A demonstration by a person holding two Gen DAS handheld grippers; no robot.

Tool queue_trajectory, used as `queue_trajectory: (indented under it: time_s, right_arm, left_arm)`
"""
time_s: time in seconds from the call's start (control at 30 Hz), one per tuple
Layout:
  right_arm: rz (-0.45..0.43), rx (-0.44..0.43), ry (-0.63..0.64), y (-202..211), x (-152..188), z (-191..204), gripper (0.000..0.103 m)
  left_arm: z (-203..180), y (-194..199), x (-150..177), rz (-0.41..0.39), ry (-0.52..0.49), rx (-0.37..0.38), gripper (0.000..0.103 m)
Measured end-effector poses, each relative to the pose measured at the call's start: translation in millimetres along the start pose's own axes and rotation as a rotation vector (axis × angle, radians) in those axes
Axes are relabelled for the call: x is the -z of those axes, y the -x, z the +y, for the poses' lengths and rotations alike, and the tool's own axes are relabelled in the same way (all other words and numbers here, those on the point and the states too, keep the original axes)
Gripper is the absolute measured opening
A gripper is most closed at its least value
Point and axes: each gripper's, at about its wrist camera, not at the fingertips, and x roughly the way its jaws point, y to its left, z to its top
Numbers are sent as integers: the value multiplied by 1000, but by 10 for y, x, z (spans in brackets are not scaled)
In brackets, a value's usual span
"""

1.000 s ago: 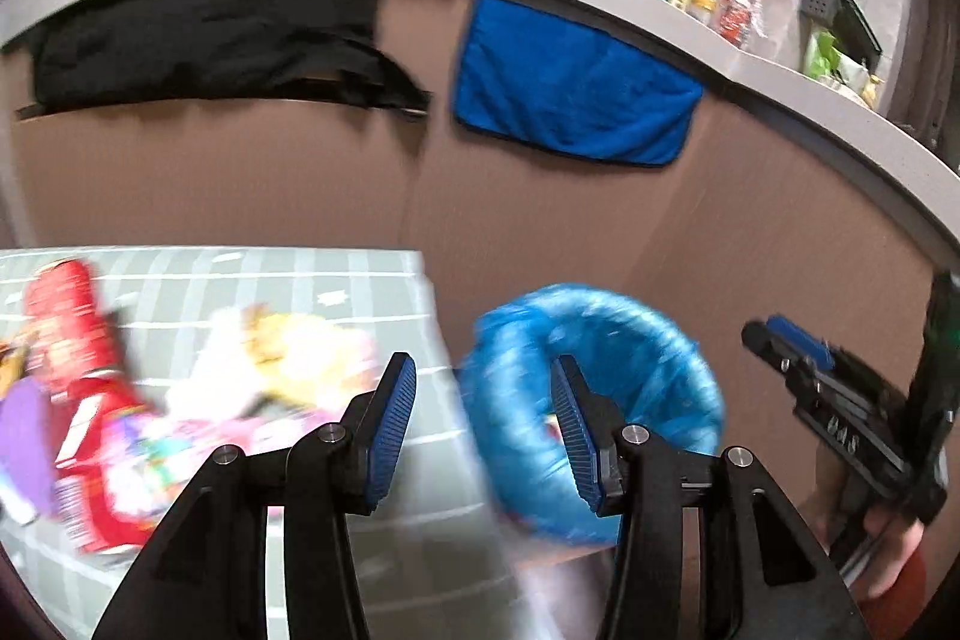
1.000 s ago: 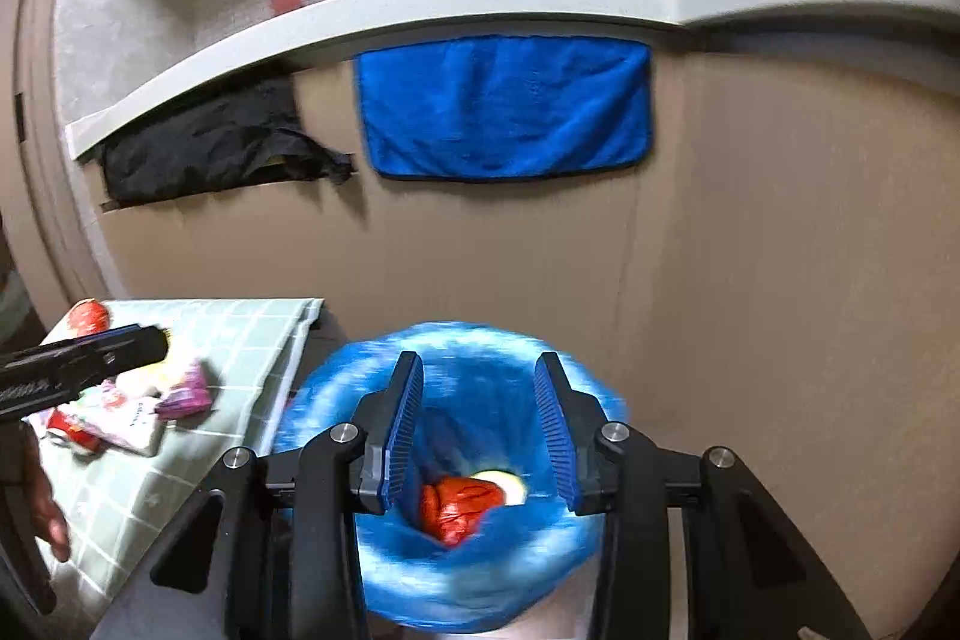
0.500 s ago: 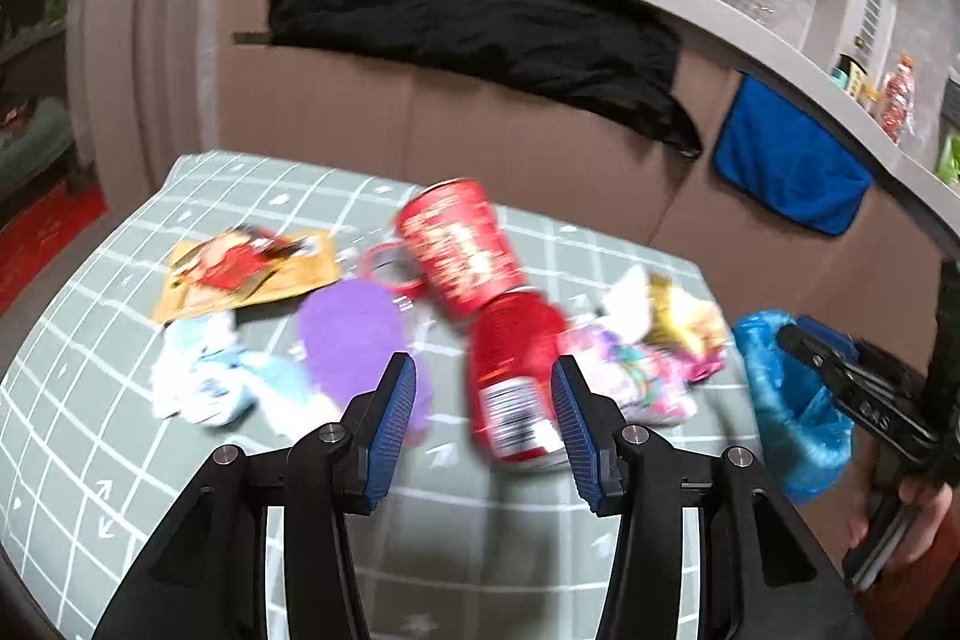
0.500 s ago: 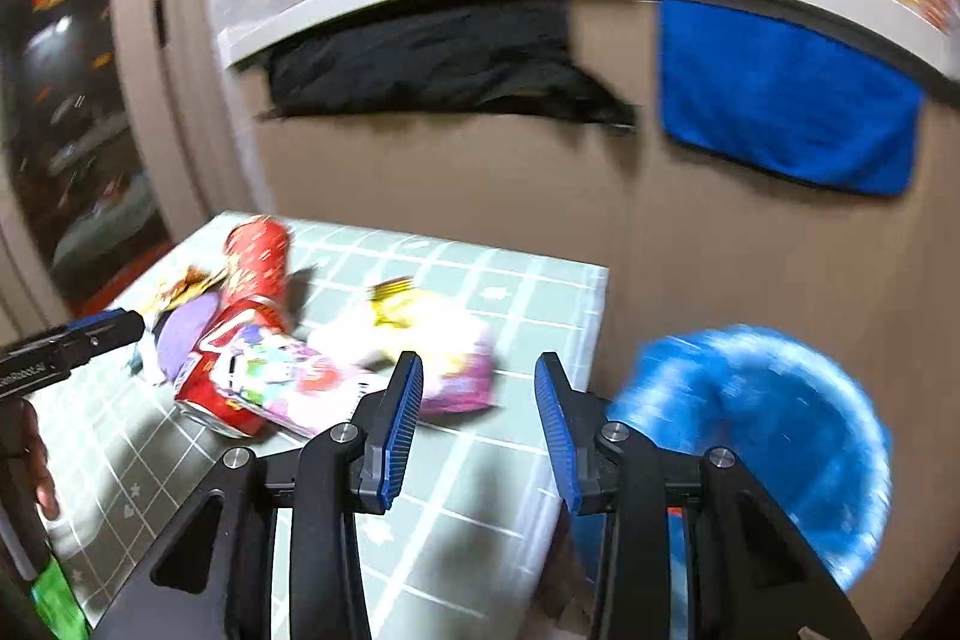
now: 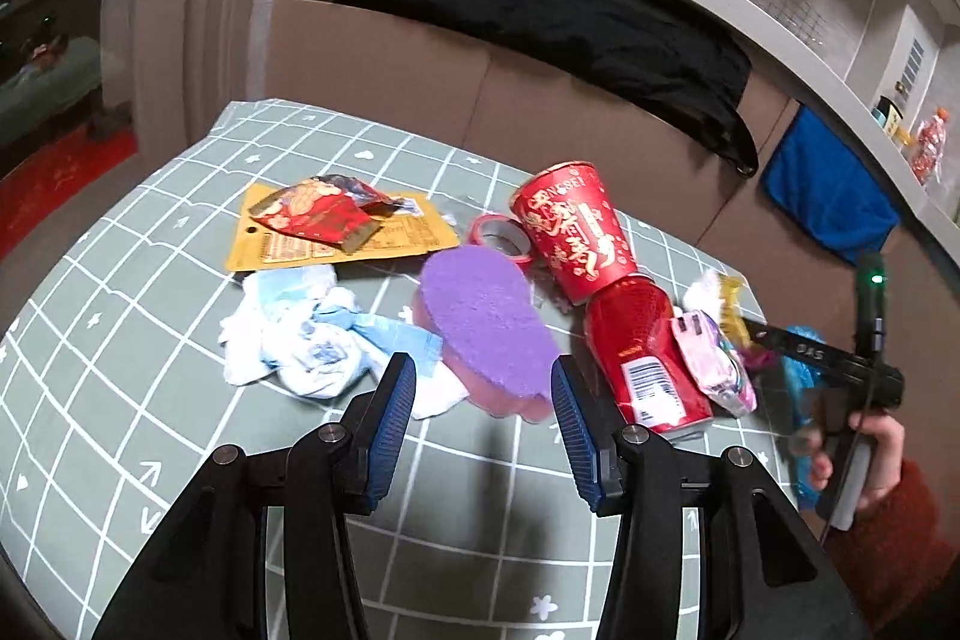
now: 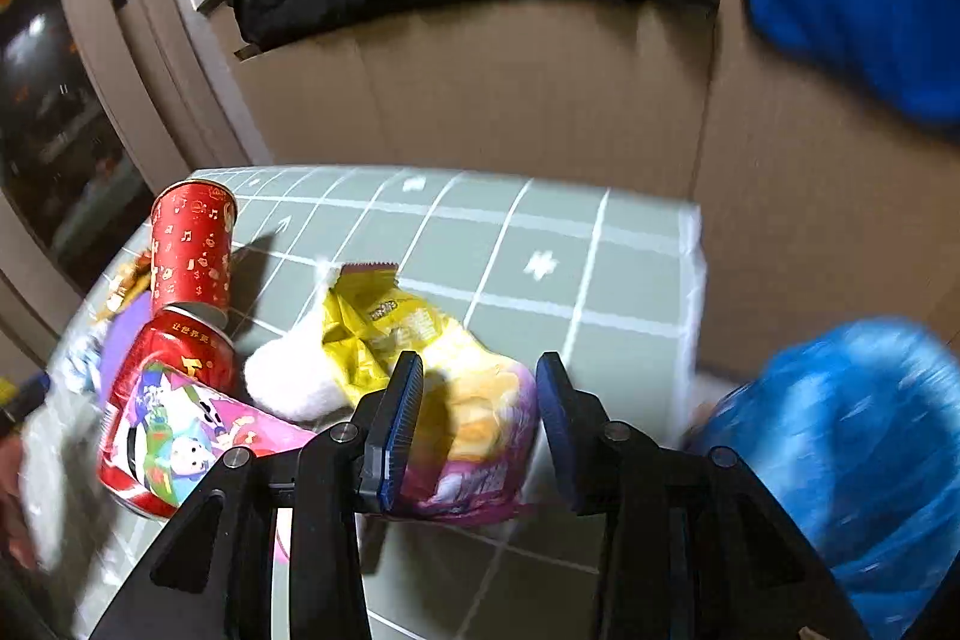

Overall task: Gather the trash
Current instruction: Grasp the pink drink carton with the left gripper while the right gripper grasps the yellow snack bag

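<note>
**Table litter and both grippers: stock as seen**

Nearest, left side: left gripper [image 5: 483,427], jaws wide and holding nothing, hovering low over the green grid tablecloth [image 5: 120,352]. Directly ahead, between the fingertips' lines, lies the purple sponge [image 5: 486,319] with its pink underside. Just left of it, a crumpled white-and-blue tissue wad [image 5: 312,340]. Right of the sponge, a red can [image 5: 639,358] on its side, a pink cartoon wrapper [image 5: 714,361] draped over it.

Farther back: red paper cup [image 5: 576,229] tipped against the can; a red tape roll [image 5: 501,235] touching the sponge's far edge; a yellow packet [image 5: 360,238] with a torn red wrapper [image 5: 318,214] on top.

Right side: right gripper [image 6: 480,421], jaws wide and empty, angled down at the table's near corner. A yellow-and-purple snack bag [image 6: 468,400] sits between and just beyond its fingertips, a white wad [image 6: 288,382] beside it. A hand in a red sleeve grips the handle.

Off the table edge, lower: blue-lined trash bin [image 6: 852,454], blurred.

Behind: cardboard wall, black cloth [image 5: 570,22], blue towel [image 5: 828,196] hanging from the ledge.
</note>
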Motion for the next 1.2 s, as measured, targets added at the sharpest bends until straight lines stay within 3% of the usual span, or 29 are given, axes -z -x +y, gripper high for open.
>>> queue_trajectory:
  time_s: [0.2,0.27,0.3,0.4,0.57,0.87,1.2]
  right_arm:
    - [40,-71,-29,-81,99,37,38]
    - [63,-123,-24,-42,137,74,31]
    - [72,-157,-24,-3,179,104,21]
    - [84,-197,-7,107,313,244,18]
    - [46,-147,83,350,516,527,11]
    - [-180,-13,62,1153,530,383,10]
    - [-193,-42,-10,1459,891,88,11]
  left_arm:
    - [-194,-57,11,14,-32,24,48]
    - [-278,-45,27,16,-45,39,48]
    - [-322,-35,38,15,-53,45,48]
    - [-409,-5,72,16,-62,57,48]
    - [-526,104,160,22,-65,94,48]
    - [-917,-41,492,133,-43,215,48]
    - [-1073,-557,540,166,220,150,48]
